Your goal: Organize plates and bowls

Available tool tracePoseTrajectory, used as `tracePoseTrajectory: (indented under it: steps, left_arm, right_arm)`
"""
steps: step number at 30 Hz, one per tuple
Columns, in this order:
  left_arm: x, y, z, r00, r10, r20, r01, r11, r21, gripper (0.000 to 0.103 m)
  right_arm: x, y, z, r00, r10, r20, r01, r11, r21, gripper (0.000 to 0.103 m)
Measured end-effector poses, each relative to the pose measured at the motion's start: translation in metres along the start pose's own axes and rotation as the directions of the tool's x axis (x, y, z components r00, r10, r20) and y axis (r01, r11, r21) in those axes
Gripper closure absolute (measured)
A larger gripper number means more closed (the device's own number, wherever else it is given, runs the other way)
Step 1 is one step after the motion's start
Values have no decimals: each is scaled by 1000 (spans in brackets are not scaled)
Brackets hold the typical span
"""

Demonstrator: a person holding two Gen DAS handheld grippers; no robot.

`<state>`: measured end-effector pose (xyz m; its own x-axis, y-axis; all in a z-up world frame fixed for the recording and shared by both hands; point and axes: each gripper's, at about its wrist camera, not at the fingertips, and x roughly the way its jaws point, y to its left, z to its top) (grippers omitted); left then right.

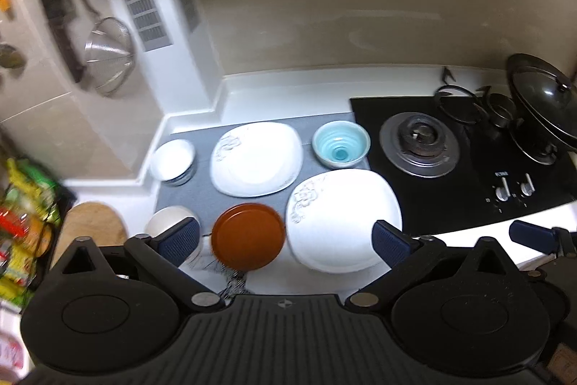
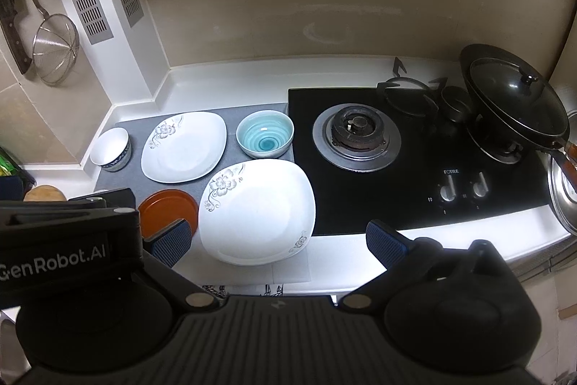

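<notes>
On a grey mat (image 2: 230,147) lie a white square flowered plate (image 2: 184,147), a light blue ribbed bowl (image 2: 265,134) and a small white bowl with a blue rim (image 2: 111,148). A second flowered plate (image 2: 258,210) rests nearer, half off the mat, beside a small brown round plate (image 2: 167,210). In the left wrist view a pale bowl (image 1: 167,221) sits at the mat's near left corner. My left gripper (image 1: 285,240) hovers open above the brown plate (image 1: 248,236) and near plate (image 1: 342,219). My right gripper (image 2: 279,240) is open over the near plate.
A black gas hob (image 2: 414,154) with a bare burner and a lidded black wok (image 2: 515,96) fills the right side. A strainer (image 2: 54,49) and a cleaver hang on the left wall. A wooden board (image 1: 93,222) and snack packets (image 1: 25,222) lie at the left.
</notes>
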<state>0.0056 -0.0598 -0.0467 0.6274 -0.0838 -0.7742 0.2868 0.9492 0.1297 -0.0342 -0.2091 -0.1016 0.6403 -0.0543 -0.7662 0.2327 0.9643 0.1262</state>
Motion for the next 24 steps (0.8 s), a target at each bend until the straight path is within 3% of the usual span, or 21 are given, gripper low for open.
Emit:
tracePoseTrajectory:
  steps: [3,5,7,9,10,11,15,17,20,21,22,24]
  left_arm:
    - [32,16,-13,998,-61,-20,60,996,-60,1]
    - [61,30,-23,993,-108,-39,104,990,-99,5]
    - [91,44,-33,979,-192,-65,183,975,-123,15]
    - [120,60,-43,951,-303,-57,287,938,-194,14]
    - [136,66,-46,940,-335,-62,315,924,-218,11]
    - [151,68,-47,938,-332,-99,305,928,-214,11]
    - [207,72,-41,930,-323,-176,292,939,-181,11]
    - [240,70,-34,906,-344,-248,304,934,-185,14]
    - [296,78,-28,823,-444,-355,337,884,-324,40]
    - [310,79,-25,807,-450,-382,326,879,-347,53]
    - [322,76,-20,800,-451,-397,325,880,-346,57]
    - [334,69,-9,803,-453,-388,348,884,-313,57]
  right_arm:
    - [24,-14,-12,999,28,26,-29,999,34,0]
    - [41,-29,-25,995,0,102,-7,997,72,0]
    - [61,-43,-37,986,-42,160,32,997,63,0]
    - [83,-51,-46,985,-28,167,35,999,-40,0]
    - [92,-57,-54,992,-9,129,20,996,-83,0]
    - [102,-65,-60,995,28,100,-19,996,-89,0]
    - [143,-99,-64,977,206,46,-209,975,76,0]
    - [161,-111,-67,959,280,37,-283,946,159,0]
    - [193,-129,-61,924,379,49,-374,872,316,0]
    - [204,-136,-60,914,403,52,-391,839,378,0]
    - [213,-139,-59,906,421,45,-400,814,421,2]
    - [232,-143,-58,886,463,33,-422,775,470,9]
